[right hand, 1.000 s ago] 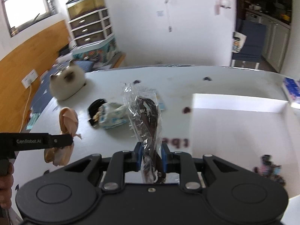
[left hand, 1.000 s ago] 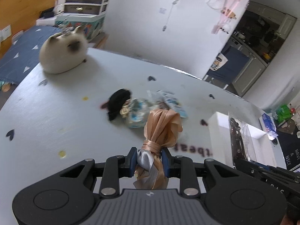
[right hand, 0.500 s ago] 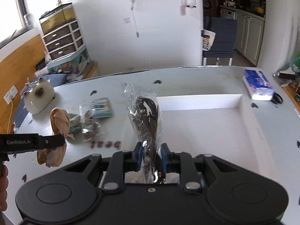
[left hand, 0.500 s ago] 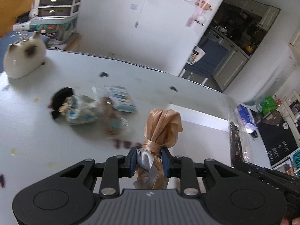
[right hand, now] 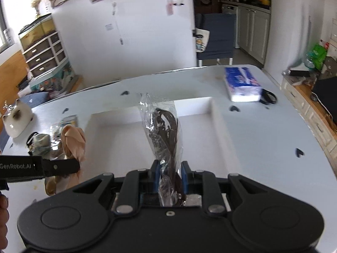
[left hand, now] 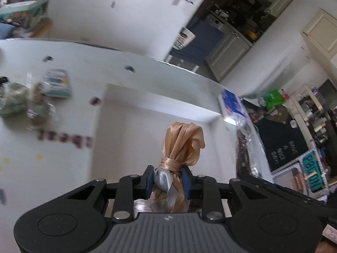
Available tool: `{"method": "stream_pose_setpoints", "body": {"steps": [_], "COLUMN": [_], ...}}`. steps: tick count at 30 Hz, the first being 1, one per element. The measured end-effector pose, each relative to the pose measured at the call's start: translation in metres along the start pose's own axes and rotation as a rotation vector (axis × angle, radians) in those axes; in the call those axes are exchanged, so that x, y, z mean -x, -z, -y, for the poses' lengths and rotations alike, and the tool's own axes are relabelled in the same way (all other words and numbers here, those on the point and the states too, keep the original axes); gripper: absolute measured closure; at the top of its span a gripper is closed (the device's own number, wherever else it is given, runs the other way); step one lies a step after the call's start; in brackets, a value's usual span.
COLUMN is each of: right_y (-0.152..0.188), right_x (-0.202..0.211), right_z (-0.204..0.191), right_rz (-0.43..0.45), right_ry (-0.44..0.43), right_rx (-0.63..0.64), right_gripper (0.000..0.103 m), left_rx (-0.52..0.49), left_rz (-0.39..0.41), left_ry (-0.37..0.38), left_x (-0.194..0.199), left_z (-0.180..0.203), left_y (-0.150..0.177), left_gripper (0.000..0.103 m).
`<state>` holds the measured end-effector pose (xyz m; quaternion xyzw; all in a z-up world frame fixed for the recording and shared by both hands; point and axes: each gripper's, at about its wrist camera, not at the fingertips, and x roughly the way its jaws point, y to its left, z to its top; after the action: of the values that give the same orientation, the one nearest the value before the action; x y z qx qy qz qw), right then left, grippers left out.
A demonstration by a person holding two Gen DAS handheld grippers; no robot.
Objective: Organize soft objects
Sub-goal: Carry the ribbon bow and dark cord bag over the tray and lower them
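The left gripper (left hand: 168, 182) pinches a peach ribbon bundle (left hand: 182, 145), the right gripper (right hand: 169, 178) a bagged dark cord (right hand: 163, 130); both hang above the white tray (right hand: 219, 113). Loose packets (left hand: 31, 99), a cat plush (right hand: 15, 120) and a tissue pack (right hand: 242, 81) lie on the table (right hand: 263, 139).

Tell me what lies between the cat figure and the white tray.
In the right wrist view, a small pile of wrapped items lies on the table between the cat figure and the white tray.

Tissue pack (right hand: 242, 83) right of tray (right hand: 219, 126), pouches (right hand: 42, 146) left.
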<state>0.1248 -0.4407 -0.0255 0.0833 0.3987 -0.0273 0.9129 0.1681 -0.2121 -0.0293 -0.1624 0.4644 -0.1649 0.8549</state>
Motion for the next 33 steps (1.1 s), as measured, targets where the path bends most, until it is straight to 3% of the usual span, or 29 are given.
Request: {"method": "stream_pose_setpoints", "body": {"steps": [6, 11, 17, 20, 25, 30, 31, 33], "right_y": [0.0, 0.003, 0.007, 0.008, 0.011, 0.013, 0.014, 0.015], "right_x": [0.002, 0.0, -0.004, -0.01, -0.026, -0.047, -0.051, -0.055], "right_z": [0.037, 0.058, 0.075, 0.077, 0.071, 0.062, 0.06, 0.059], "right_rz": [-0.004, -0.019, -0.045, -0.063, -0.102, -0.139, -0.146, -0.155], "right_ry": [0.023, 0.032, 0.04, 0.027, -0.006, 0.016, 0.03, 0.039], "right_rx": [-0.021, -0.041, -0.06, -0.064, -0.054, -0.019, -0.011, -0.013], "right_gripper": [0.081, 0.081, 0.081, 0.081, 0.081, 0.08, 0.078, 0.061], "left_rx": [0.036, 0.13, 0.247, 0.28, 0.298, 0.333, 0.334, 0.334], "left_rz": [-0.057, -0.159, -0.268, -0.296, -0.299, -0.285, -0.287, -0.289], "left_ry": [0.102, 0.213, 0.29, 0.26, 0.13, 0.093, 0.093, 0.094], "left_x": [-0.035, -0.075, -0.125, -0.144, -0.158, -0.156, -0.155, -0.155], "left_z": [0.032, 0.05, 0.058, 0.057, 0.045, 0.039, 0.039, 0.037], "left_y": [0.008, 0.019, 0.033, 0.038, 0.04, 0.041, 0.042, 0.043], "left_gripper": [0.074, 0.074, 0.074, 0.074, 0.074, 0.074, 0.074, 0.073]}}
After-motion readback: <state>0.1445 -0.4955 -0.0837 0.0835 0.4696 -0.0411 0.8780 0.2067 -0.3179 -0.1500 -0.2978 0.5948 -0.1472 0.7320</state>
